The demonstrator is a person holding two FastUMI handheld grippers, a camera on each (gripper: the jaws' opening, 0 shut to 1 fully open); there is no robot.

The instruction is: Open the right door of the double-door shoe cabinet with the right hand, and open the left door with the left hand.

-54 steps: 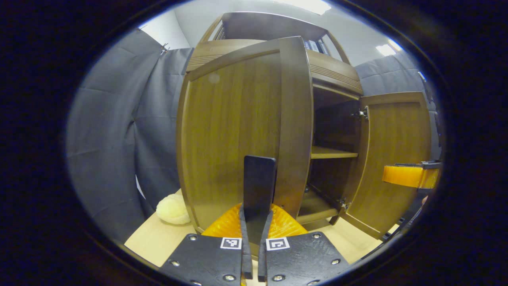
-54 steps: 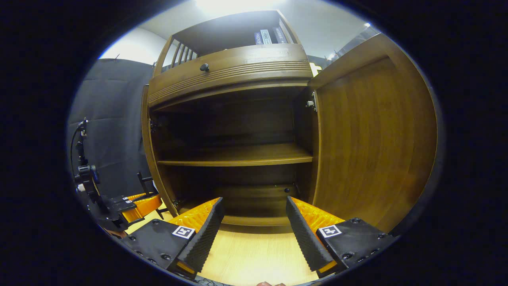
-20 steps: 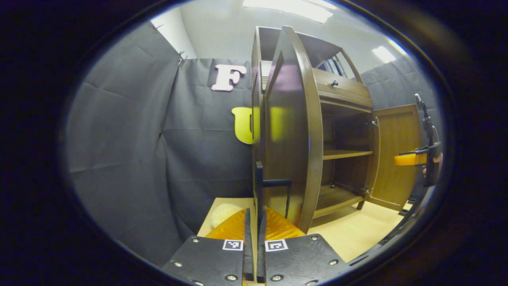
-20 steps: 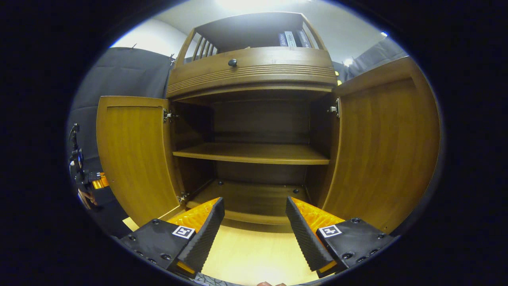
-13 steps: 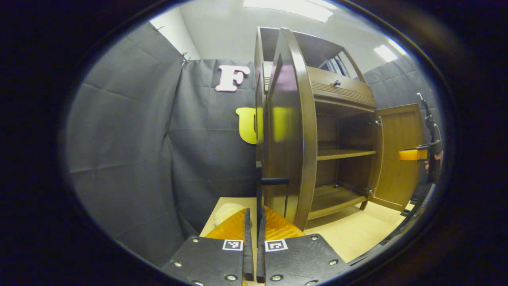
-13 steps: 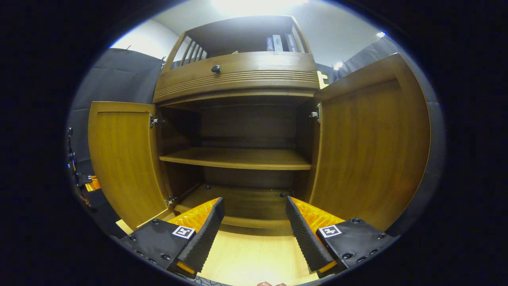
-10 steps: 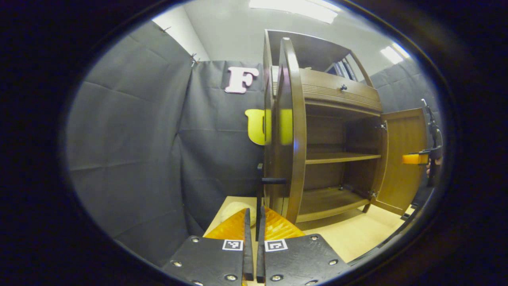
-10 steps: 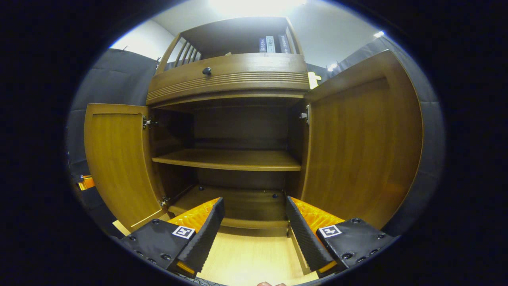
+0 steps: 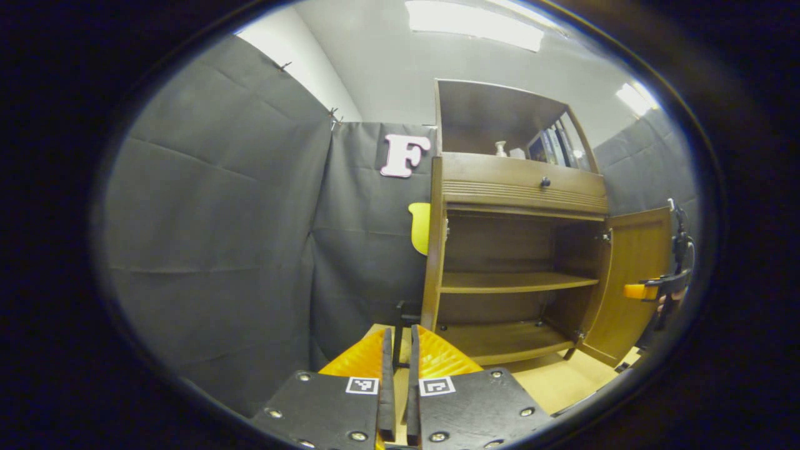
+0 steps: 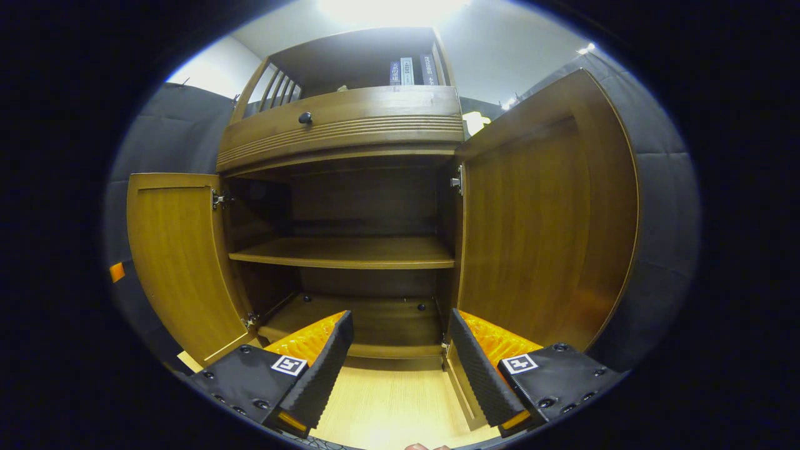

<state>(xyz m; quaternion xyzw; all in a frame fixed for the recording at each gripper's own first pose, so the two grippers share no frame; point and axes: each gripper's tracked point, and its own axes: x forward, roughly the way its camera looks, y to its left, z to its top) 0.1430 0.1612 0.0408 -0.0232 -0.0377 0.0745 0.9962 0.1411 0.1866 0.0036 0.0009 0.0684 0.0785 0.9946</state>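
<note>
I log dark grey cloth walls (image 9: 212, 237) hung in creased panels on the left and far side, pinned at their top edge, with another panel (image 10: 656, 206) at the right. Above the cloth I see a plain white wall (image 9: 294, 69) and a pale ceiling (image 9: 387, 75). Long ceiling light panel (image 9: 472, 19) overhead; a second, smaller one (image 9: 632, 99) farther right. A bright ceiling glare (image 10: 390, 9) shows in the right gripper view. Light wood-grain floor surface (image 10: 387, 406) in the near foreground.
</note>
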